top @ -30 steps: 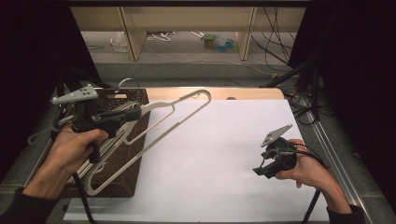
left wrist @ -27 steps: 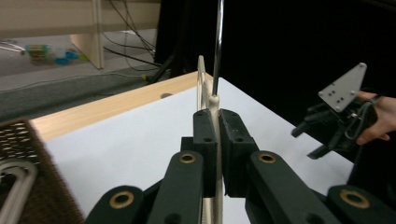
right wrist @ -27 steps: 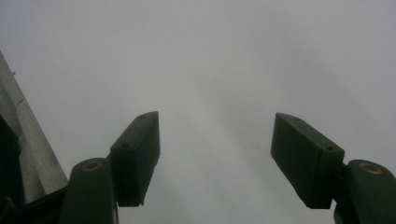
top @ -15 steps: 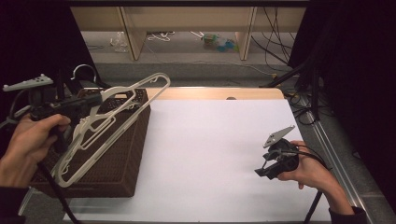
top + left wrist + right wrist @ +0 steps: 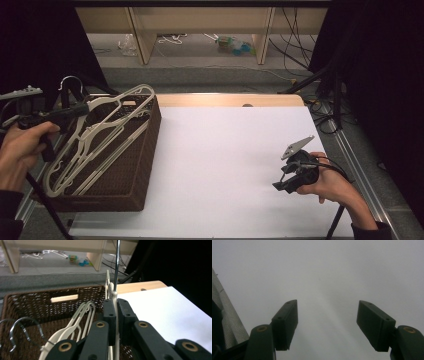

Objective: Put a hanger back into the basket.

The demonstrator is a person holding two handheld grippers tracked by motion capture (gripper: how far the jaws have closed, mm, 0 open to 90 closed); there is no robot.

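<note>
Your cream plastic clothes hanger (image 5: 95,137) with its metal hook hangs slanted over the dark brown woven wicker basket (image 5: 135,172), above other hangers lying inside it. Your left gripper (image 5: 116,312) has its jaws pinched tight on the hanger's neck. Well apart from the basket, your right gripper (image 5: 287,181) rests on the white sheet (image 5: 225,165), jaws spread, holding nothing.

Left gripper (image 5: 82,108) clamped tight, held level; right gripper (image 5: 285,181) apparently resting, jaws apart.
</note>
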